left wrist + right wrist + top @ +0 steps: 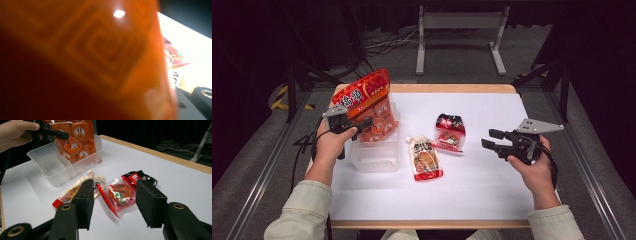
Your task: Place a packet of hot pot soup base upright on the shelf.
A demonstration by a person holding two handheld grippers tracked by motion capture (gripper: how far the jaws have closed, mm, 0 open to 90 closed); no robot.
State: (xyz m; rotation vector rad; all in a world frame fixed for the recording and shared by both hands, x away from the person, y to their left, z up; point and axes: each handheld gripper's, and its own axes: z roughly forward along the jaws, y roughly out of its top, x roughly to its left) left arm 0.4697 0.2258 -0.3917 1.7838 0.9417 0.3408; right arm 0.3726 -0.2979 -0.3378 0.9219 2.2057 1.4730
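Observation:
A large orange-red snack bag (364, 100) stands tilted, its lower end inside the far compartment of a clear plastic bin (374, 159). My left gripper (363, 124) is shut on the bag's lower half. In the left gripper view the bag (95, 50) is a close orange blur. My right gripper (487, 138) hovers open and empty at the table's right, pointing left. Beyond its spread jaws in the right gripper view (115, 185) lie a small red-and-black packet (122, 193) and a cream spouted pouch (75, 190). Farther back are the bin (50, 170), the bag (75, 142) and the left gripper (58, 134).
The spouted pouch (426, 159) lies flat beside the bin's right side, with the small packet (450, 132) just right of it. The white table top (492, 200) has a wooden far edge (452, 88). Dark floor, cables and a metal stand lie beyond.

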